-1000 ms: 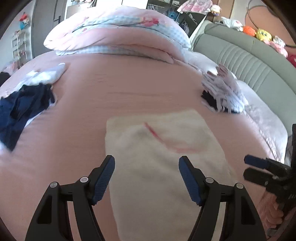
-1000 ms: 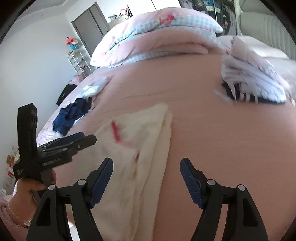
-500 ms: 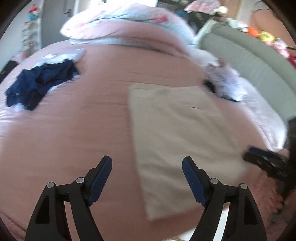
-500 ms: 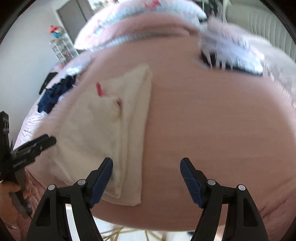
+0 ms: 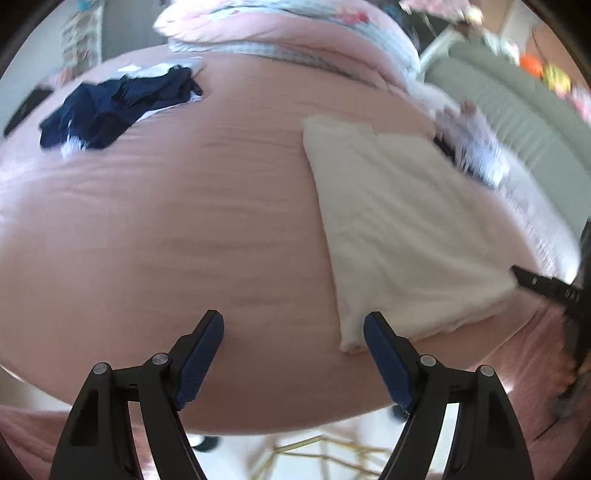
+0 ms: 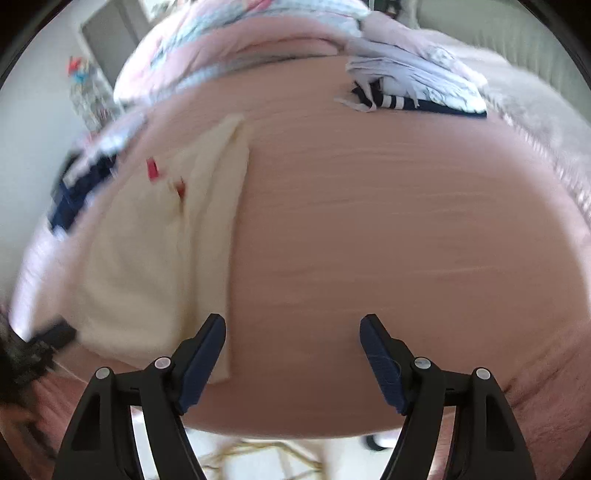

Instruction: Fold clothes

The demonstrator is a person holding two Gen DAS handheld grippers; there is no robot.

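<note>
Presently both tongs, left (image 5: pixel 293 332) and right (image 6: pixel 291 334), gape wide and empty; cream garment (image 5: pixel 399 229) lies flat on bed (image 5: pixel 184 229), frame right.

A home bedroom: pink-sheeted bed (image 5: pixel 184 229), heaped quilt (image 5: pixel 295 33), padded green headboard (image 5: pixel 517 107), scattered clothes (image 5: pixel 118 103).

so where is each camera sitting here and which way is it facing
Left wrist: sits on the left gripper, angled down over the pink bed; its open jaws straddle the cream garment's near left corner; the right gripper enters at right.
Right wrist: sits on the right gripper, angled down at the garment's right edge; jaws open, the left gripper blurred at lower left.
Shared: cream garment, bed, navy clothes, striped folded pile.
</note>
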